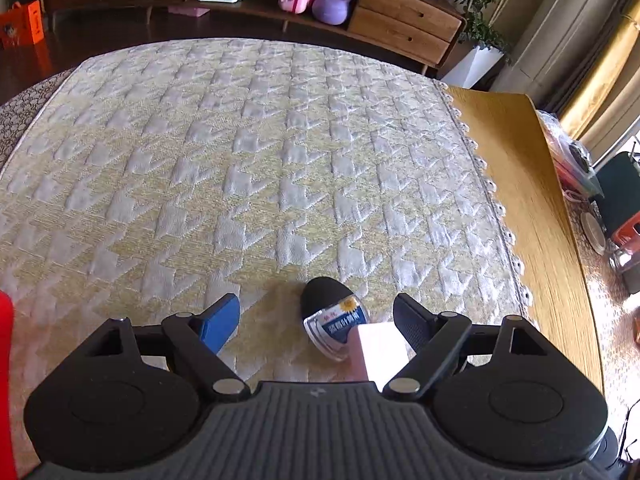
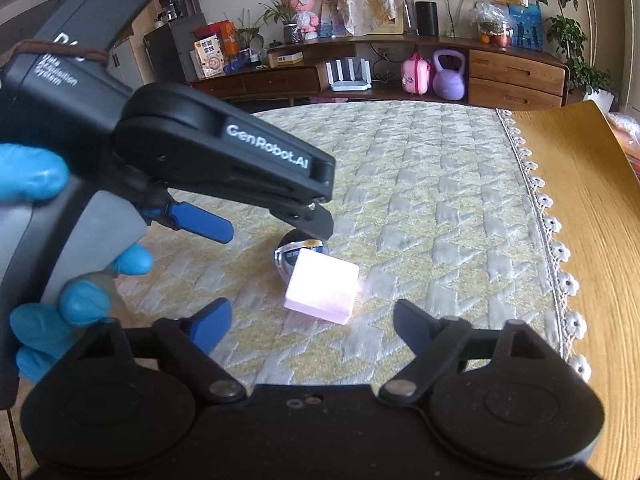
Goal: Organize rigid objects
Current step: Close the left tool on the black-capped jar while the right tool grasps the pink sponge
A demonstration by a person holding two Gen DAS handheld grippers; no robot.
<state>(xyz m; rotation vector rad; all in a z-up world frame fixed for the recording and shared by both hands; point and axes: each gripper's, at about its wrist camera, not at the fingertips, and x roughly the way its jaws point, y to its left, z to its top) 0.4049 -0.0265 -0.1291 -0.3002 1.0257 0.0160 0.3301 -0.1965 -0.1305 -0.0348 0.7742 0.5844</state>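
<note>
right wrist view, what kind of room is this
Probably a home living room: a long wooden media cabinet along the wall, a purple kettlebell and white router on it, leafy houseplants nearby.

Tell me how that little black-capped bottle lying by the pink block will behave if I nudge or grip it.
The bottle lies on its side with a rounded body, so a nudge will probably roll it, though the pink block beside it may stop it. Its glossy label looks slick; the open left gripper could slip. It is small, so likely light.
</note>
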